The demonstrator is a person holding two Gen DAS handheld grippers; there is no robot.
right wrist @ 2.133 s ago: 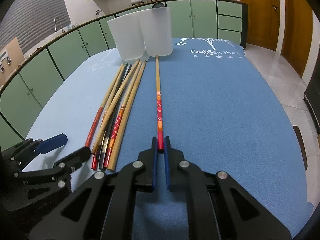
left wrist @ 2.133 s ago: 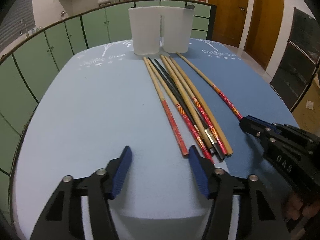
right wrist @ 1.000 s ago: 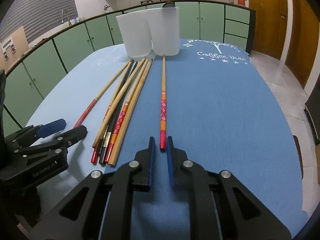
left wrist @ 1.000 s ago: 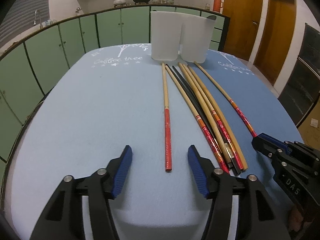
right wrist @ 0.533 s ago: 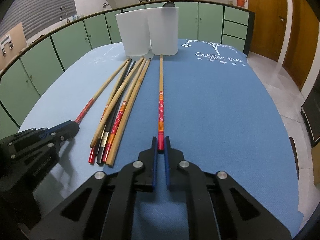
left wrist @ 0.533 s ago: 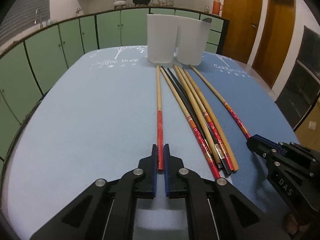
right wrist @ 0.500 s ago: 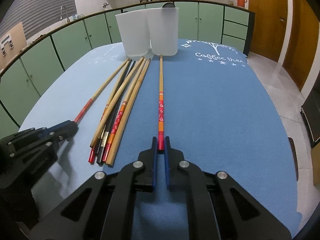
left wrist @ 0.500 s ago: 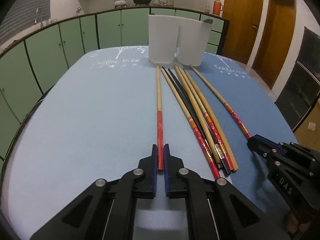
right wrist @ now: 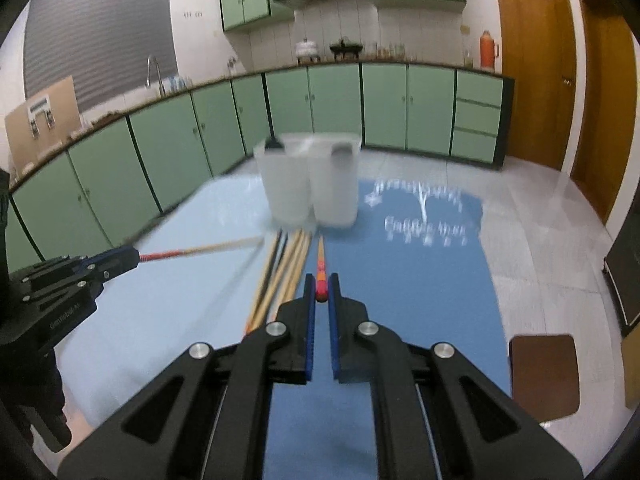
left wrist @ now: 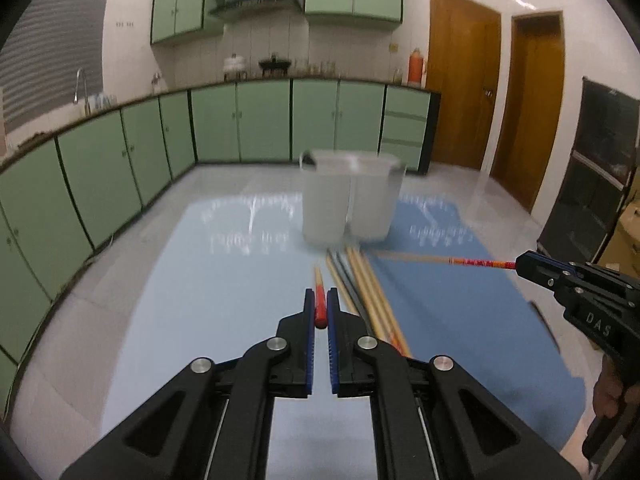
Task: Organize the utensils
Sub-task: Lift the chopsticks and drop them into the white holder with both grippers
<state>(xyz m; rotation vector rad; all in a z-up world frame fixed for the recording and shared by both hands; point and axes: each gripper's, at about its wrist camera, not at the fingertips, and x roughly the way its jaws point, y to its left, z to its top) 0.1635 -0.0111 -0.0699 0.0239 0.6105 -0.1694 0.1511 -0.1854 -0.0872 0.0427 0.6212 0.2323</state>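
Both grippers grip a chopstick by its red end — the left gripper [left wrist: 320, 310] one chopstick [left wrist: 319, 280], the right gripper [right wrist: 321, 294] another [right wrist: 320, 258]. Between them, more chopsticks [left wrist: 370, 280] lie on the blue table [left wrist: 460, 320], near a white holder [left wrist: 348, 200].

Wide bare stretches of the blue tablecloth [left wrist: 208, 280] are seen to the left of the chopstick bundle [left wrist: 370, 292], and to its right [right wrist: 420, 280], open for passage. The far end is blocked by the twin white holder [right wrist: 310, 178], which stands just beyond the chopstick tips. A brown stool [right wrist: 544, 376] stands off the table's right edge.
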